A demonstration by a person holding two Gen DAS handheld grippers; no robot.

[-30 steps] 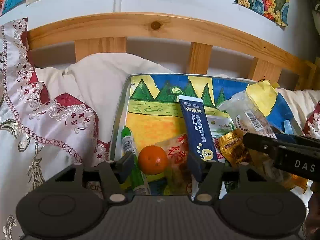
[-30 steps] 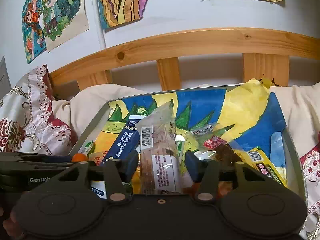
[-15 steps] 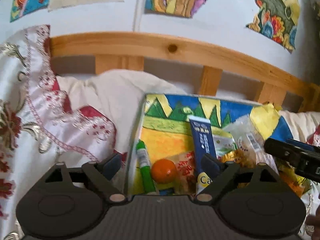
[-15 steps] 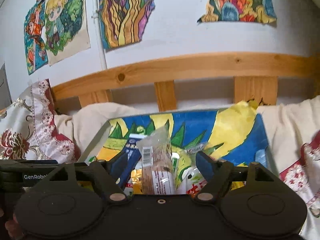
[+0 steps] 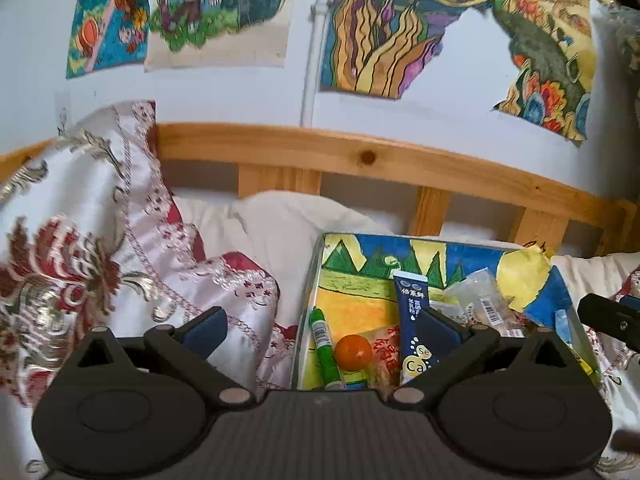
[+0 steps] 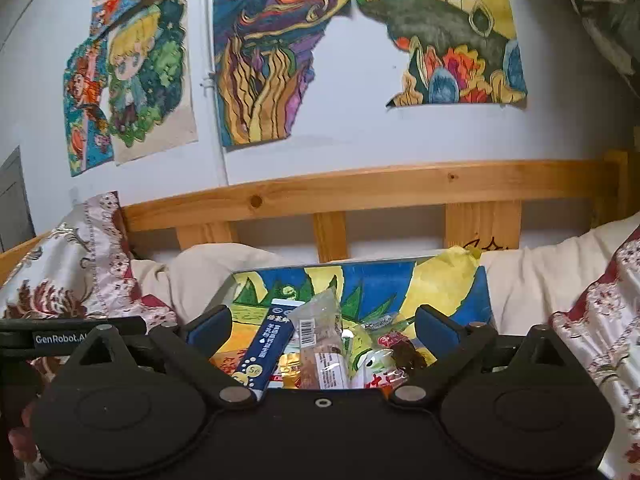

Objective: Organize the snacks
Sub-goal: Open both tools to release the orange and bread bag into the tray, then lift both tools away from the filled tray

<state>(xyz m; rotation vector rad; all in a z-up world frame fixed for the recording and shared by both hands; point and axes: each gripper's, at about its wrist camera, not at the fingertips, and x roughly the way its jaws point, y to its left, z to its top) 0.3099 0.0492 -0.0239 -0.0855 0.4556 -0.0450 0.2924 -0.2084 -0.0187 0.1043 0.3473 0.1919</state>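
Note:
A tray lined with a painted drawing point(image 5: 360, 308) lies on the bed and holds the snacks. In the left wrist view I see a mandarin point(image 5: 353, 353), a green tube point(image 5: 325, 350), a dark blue sachet pack point(image 5: 414, 320) and a clear-wrapped bar point(image 5: 486, 308). My left gripper point(image 5: 322, 330) hangs above the tray's near left corner; its jaws are opening wide and hold nothing. My right gripper point(image 6: 323, 326) hovers over the tray point(image 6: 376, 280), its jaws opening too. The bar point(image 6: 322, 344) and the blue pack point(image 6: 268, 346) lie below it, untouched.
A wooden headboard rail point(image 5: 360, 156) runs behind the tray, with drawings point(image 6: 260, 60) on the wall above. An embroidered red and white quilt point(image 5: 100, 260) lies at the left and a cream pillow point(image 5: 280, 220) behind the tray. A hand point(image 6: 20, 440) shows at the lower left.
Both grippers have risen and drawn back from the tray while their jaws spread wide. The mandarin and the clear-wrapped bar stay in the tray, no longer close between the fingers.

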